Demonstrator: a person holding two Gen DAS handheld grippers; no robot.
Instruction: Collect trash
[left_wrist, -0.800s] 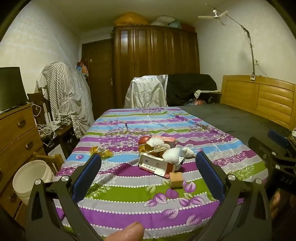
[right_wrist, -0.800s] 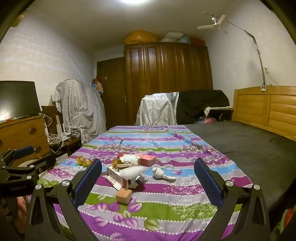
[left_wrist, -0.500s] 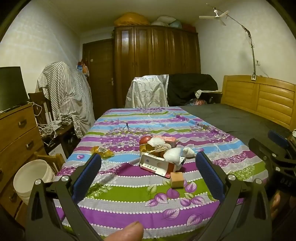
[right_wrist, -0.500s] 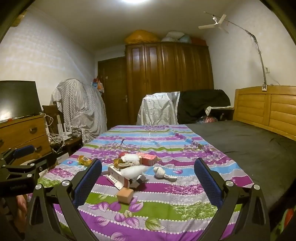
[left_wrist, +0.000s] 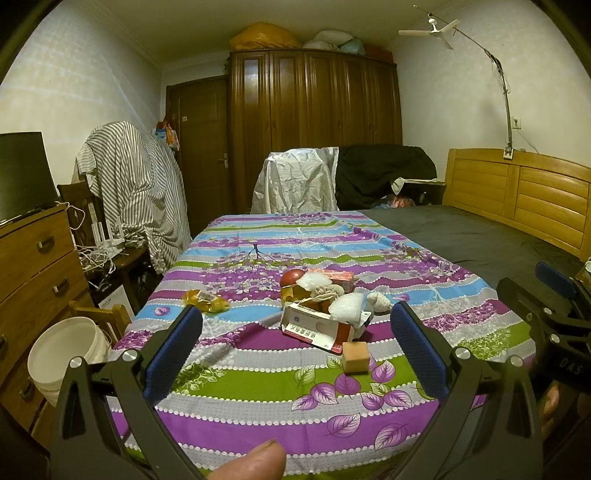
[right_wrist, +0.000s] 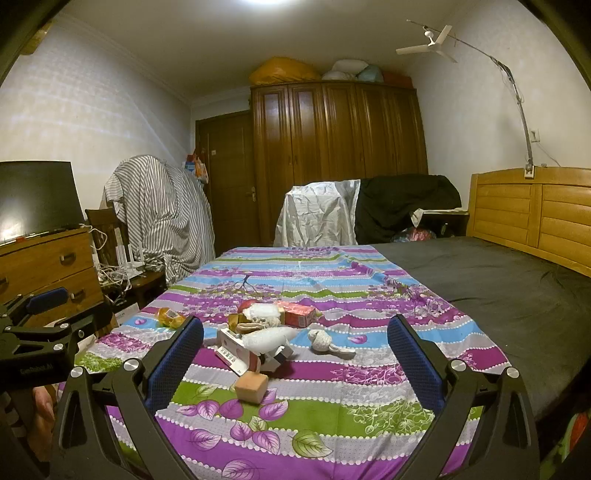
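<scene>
Both grippers, left (left_wrist: 295, 343) and right (right_wrist: 295, 350), are held wide open and empty; the trash pile (left_wrist: 325, 306) is seen ahead, centred between each pair of jaws, neither hand clearly nearer.

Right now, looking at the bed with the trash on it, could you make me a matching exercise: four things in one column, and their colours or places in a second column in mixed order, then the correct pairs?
Column 1
1. bucket
2. small cube
3. flat carton
4. crumpled wrapper

Column 2
A. yellow-orange, apart from the pile, toward the bed's left edge
B. white, on the floor left of the bed
C. tan, nearest piece to the grippers
D. white and red, tilted against the pile's front

Pairs: 1-B, 2-C, 3-D, 4-A
</scene>
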